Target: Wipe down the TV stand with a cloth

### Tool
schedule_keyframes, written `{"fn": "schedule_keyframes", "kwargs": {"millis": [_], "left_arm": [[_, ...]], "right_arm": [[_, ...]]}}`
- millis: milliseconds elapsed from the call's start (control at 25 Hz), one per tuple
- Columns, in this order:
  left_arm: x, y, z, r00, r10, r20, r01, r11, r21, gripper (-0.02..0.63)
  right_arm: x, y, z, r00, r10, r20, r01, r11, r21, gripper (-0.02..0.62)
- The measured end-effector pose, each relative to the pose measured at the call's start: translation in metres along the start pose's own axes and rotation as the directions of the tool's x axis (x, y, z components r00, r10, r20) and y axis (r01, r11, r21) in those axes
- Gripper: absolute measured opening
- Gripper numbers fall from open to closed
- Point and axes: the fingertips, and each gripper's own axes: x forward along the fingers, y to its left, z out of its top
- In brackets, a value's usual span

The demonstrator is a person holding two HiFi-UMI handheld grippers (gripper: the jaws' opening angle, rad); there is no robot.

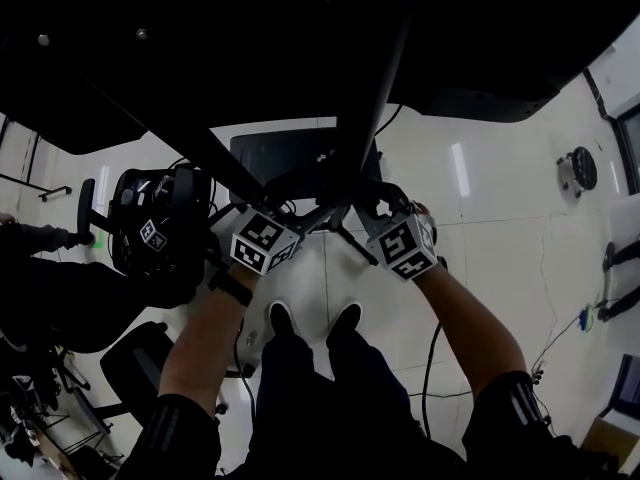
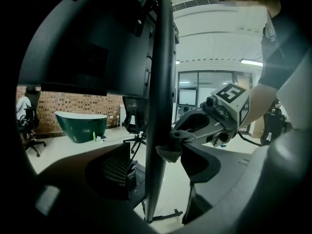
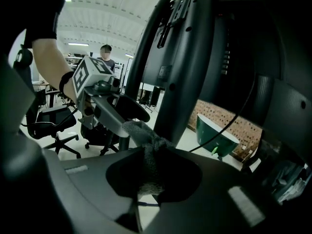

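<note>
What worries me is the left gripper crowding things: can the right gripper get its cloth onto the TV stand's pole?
Likely yes: the right gripper, shut on the grey cloth, appears to press it against the pole. The left gripper has its jaws apart around the pole, leaving that side free.

Both arms reach forward and converge. The bare left forearm [image 1: 205, 333] angles up and inward, and the bare right forearm [image 1: 472, 320] mirrors it, with dark sleeves covering both upper arms. A dark band [image 1: 232, 286] circles the left wrist. The two tools are held close together with their tips turned toward each other. Their marker cubes sit side by side, the left cube [image 1: 262, 243] and the right cube [image 1: 405, 248]. The left tool [image 3: 131, 120] has its jaws spread wide, and a black upright [image 2: 158, 106] shows in the gap between them. The right tool [image 2: 176, 134] has its jaws closed on a bunched grey cloth [image 3: 146, 162], which pokes out past the tips.
</note>
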Motion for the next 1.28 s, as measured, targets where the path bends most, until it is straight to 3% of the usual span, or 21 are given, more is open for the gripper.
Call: {"fn": "schedule_keyframes", "kwargs": {"millis": [560, 840, 1120, 1280], "left_arm": [[0.038, 0.014, -0.129, 0.995, 0.001, -0.105, -0.011, 0.995, -0.095, 0.347], [0.041, 0.023, -0.185, 0.984, 0.017, -0.177, -0.043, 0.988, -0.145, 0.347], [0.042, 0.019, -0.203, 0.982, 0.009, -0.19, -0.039, 0.987, -0.153, 0.347], [0.031, 0.005, -0.184, 0.986, -0.003, -0.169, -0.023, 0.988, -0.152, 0.347]], "right_arm": [[0.075, 0.042, -0.122, 0.987, 0.057, -0.15, -0.045, 0.996, 0.079, 0.044], [0.105, 0.059, -0.174, 0.973, 0.086, -0.216, -0.072, 0.995, 0.072, 0.044], [0.119, 0.071, -0.193, 0.968, 0.116, -0.223, -0.089, 0.988, 0.127, 0.044], [0.101, 0.072, -0.171, 0.98, 0.101, -0.172, -0.075, 0.986, 0.152, 0.044]]}}
